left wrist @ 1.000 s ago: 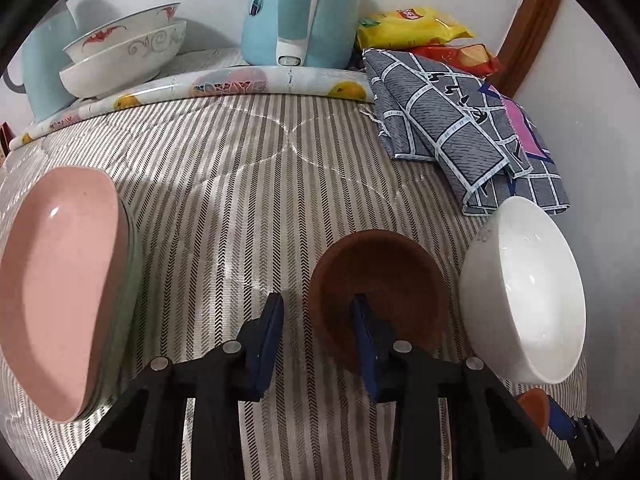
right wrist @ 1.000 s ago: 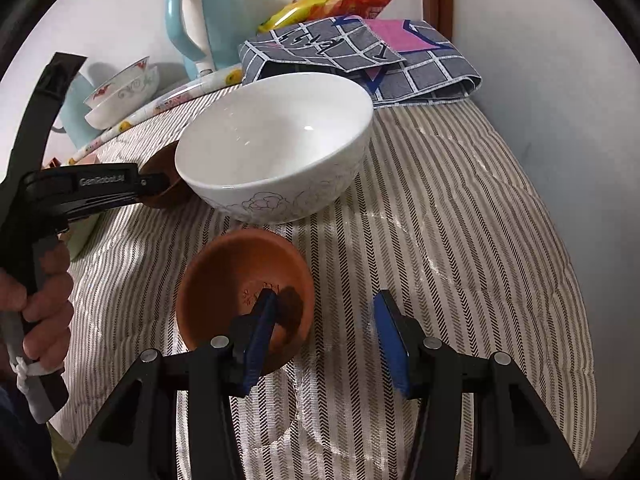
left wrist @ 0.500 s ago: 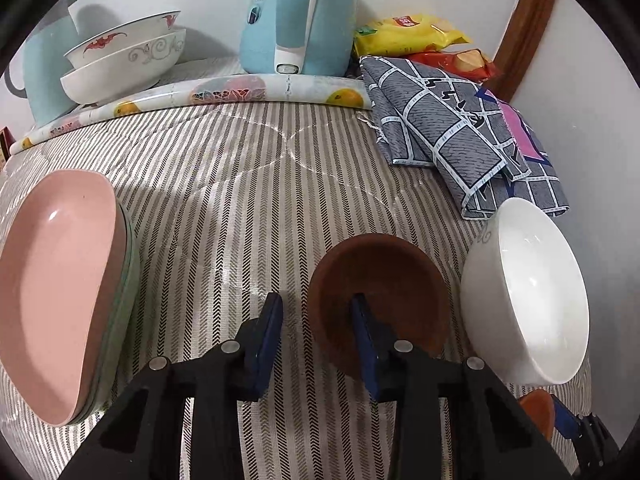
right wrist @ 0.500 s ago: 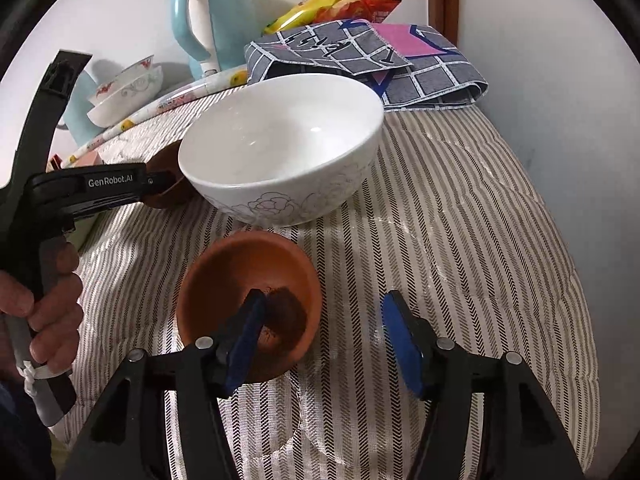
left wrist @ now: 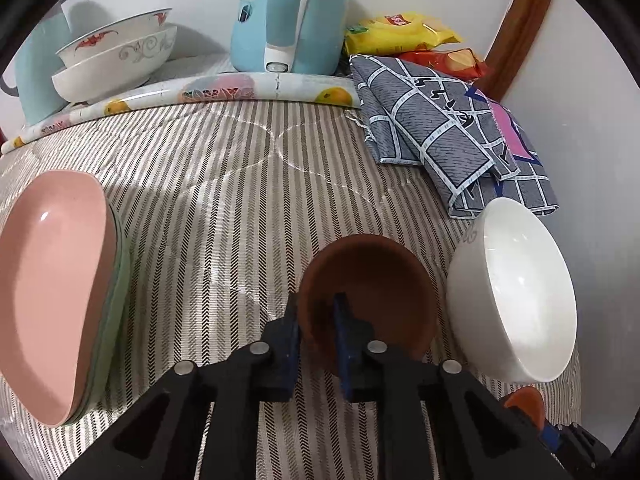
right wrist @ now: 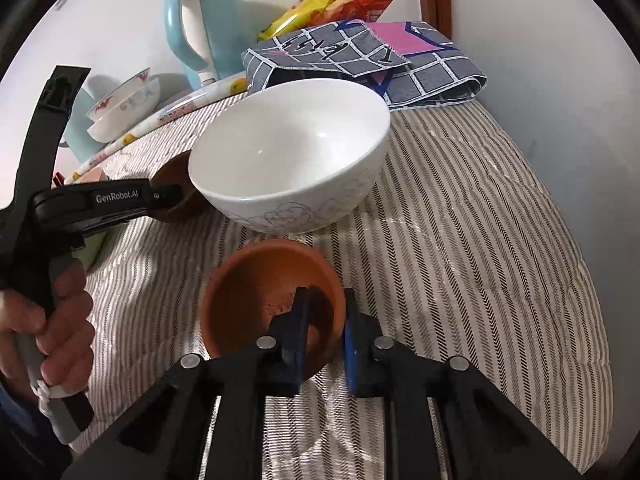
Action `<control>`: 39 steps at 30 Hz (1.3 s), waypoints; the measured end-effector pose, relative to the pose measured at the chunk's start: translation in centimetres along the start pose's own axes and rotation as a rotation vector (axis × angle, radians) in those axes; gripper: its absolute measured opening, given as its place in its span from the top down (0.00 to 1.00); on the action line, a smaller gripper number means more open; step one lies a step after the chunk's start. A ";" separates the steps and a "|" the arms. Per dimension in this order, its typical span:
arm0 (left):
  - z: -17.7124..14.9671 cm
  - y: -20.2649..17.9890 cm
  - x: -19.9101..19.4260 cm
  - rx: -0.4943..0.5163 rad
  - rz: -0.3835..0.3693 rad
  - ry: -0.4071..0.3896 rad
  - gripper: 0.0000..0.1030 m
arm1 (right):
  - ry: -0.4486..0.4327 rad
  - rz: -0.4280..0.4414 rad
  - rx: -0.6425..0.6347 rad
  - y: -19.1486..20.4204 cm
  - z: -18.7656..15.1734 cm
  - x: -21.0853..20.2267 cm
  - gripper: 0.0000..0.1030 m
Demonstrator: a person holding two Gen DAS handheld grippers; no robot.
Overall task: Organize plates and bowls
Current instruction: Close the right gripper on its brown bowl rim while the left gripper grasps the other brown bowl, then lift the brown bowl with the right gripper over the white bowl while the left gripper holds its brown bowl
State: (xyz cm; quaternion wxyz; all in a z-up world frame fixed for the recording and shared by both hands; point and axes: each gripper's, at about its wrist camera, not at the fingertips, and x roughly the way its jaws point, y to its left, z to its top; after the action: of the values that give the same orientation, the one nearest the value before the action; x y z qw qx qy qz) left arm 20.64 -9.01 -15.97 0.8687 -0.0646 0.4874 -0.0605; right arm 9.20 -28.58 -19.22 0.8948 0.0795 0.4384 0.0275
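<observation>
Left wrist view: left gripper point(left wrist: 316, 332) pinched on near rim of dark brown bowl point(left wrist: 366, 300), beside white bowl point(left wrist: 512, 300), striped quilt point(left wrist: 224, 208); right wrist view: right gripper point(right wrist: 325, 330) clamping orange bowl point(right wrist: 272, 300) rim, "GenRobot.AI" label point(right wrist: 117, 197), white wall point(right wrist: 540, 52).

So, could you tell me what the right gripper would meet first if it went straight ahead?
The right gripper, shut on the terracotta bowl, would probably carry it into the white bowl just ahead.
</observation>
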 end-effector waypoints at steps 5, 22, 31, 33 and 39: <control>-0.1 0.5 -1.0 -0.020 -0.054 -0.005 0.93 | -0.009 0.008 0.026 0.0 -0.1 -0.8 0.91; -1.0 1.4 -4.5 -0.014 -0.058 -0.051 0.93 | -0.069 -0.037 0.002 1.0 -0.5 -3.7 0.92; -1.2 1.7 -7.4 -0.003 -0.089 -0.094 0.93 | -0.122 -0.047 -0.001 1.6 0.0 -6.2 0.92; -1.2 1.8 -8.0 0.001 -0.093 -0.104 0.93 | -0.134 -0.052 -0.005 1.8 0.1 -6.7 0.92; -1.3 2.1 -9.7 -0.007 -0.093 -0.136 0.93 | -0.168 -0.057 0.000 2.1 0.8 -8.5 0.92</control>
State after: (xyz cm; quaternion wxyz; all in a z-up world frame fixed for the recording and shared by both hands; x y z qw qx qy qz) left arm 14.65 -5.43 -8.85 0.8957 -0.0942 0.4241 -0.0947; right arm 4.60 -27.66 -11.78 0.9289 0.0690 0.3637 -0.0048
